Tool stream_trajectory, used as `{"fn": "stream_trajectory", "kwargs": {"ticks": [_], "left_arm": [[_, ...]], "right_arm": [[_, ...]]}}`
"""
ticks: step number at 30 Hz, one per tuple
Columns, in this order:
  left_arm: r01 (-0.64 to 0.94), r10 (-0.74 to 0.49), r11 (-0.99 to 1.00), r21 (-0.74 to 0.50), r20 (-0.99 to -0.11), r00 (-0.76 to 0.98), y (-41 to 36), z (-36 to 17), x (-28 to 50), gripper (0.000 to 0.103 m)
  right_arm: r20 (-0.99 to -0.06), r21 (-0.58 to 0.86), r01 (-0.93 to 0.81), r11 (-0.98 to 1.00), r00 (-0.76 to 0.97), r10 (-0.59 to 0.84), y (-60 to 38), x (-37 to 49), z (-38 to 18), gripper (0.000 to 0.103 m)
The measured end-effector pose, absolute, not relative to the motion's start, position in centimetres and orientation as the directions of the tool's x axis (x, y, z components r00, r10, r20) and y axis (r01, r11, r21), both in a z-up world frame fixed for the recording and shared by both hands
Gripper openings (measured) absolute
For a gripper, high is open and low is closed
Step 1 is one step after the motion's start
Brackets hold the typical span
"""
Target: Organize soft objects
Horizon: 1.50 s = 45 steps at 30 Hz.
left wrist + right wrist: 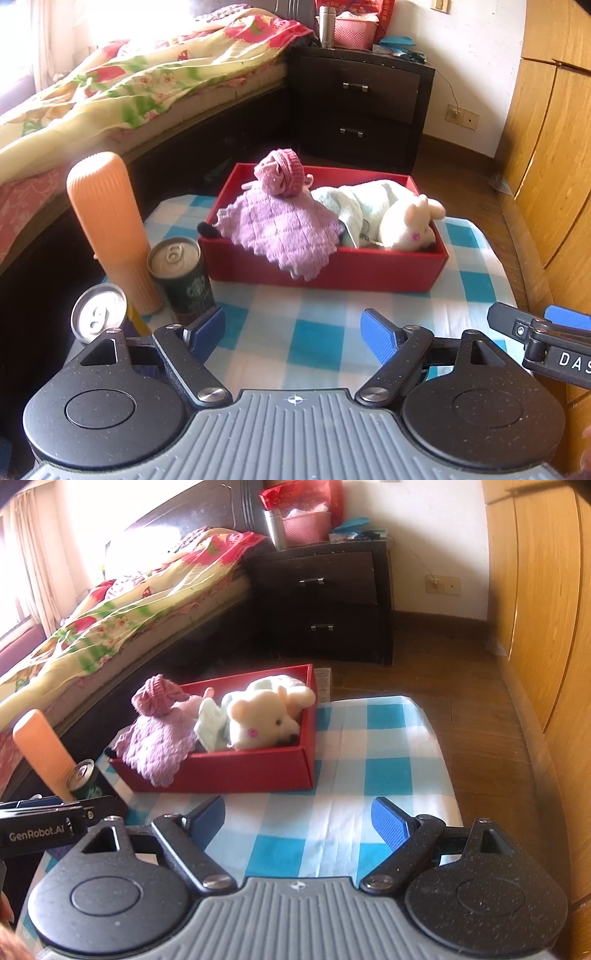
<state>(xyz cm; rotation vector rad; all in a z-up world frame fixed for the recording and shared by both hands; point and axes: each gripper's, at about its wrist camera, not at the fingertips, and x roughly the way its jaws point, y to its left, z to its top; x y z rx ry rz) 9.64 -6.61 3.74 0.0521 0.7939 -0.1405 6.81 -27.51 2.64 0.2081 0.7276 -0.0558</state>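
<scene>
Nearest the cameras, the left gripper (293,328) and the right gripper (298,821) hover over a blue-and-white checked cloth (317,343), each with its blue-padded fingers spread wide and holding nothing. Just left of the left gripper stand two drink cans (181,275) and a tall ribbed orange bottle (110,229), close together at the cloth's edge. Farther back on the cloth sits a red box (369,271) with the soft things in it: a purple knitted cloth (284,232) draped over its front wall, a pink knitted hat (280,171) resting on top of that, a pale blue towel (351,205), and a white plush toy (258,716) lying at the right end. Beyond are a bed with a flowered quilt (122,85) and a dark nightstand (358,107).
</scene>
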Motion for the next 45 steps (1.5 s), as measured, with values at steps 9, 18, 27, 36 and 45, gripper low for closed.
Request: {"fn": "stream_trajectory", "kwargs": {"ticks": [9, 18, 27, 36, 45], "left_arm": [[0.165, -0.125, 0.986, -0.013, -0.716, 0.687, -6.5, 3.7, 6.8, 0.081], [0.172, -0.139, 0.985, -0.028, -0.722, 0.678, -6.3, 3.4, 4.9, 0.081], [0.174, -0.15, 0.984, -0.041, -0.721, 0.677, -5.9, 3.5, 3.1, 0.083], [0.168, -0.153, 0.985, -0.05, -0.714, 0.684, -5.8, 3.7, 2.0, 0.085], [0.179, -0.16, 0.983, -0.049, -0.707, 0.689, -6.3, 3.7, 2.0, 0.089]], "right_arm": [[-0.639, 0.144, 0.105, 0.984, 0.769, 0.011, -26.7, 3.8, 3.1, 0.066], [-0.625, 0.168, 0.074, 0.983, 0.779, 0.048, -26.0, 1.1, 3.6, 0.066], [-0.614, 0.181, 0.063, 0.982, 0.787, 0.063, -25.9, -1.0, 4.0, 0.066], [-0.614, 0.171, 0.06, 0.983, 0.787, 0.059, -25.9, -1.9, 3.9, 0.066], [-0.615, 0.161, 0.076, 0.984, 0.787, 0.04, -25.9, -1.4, 3.6, 0.066]]}}
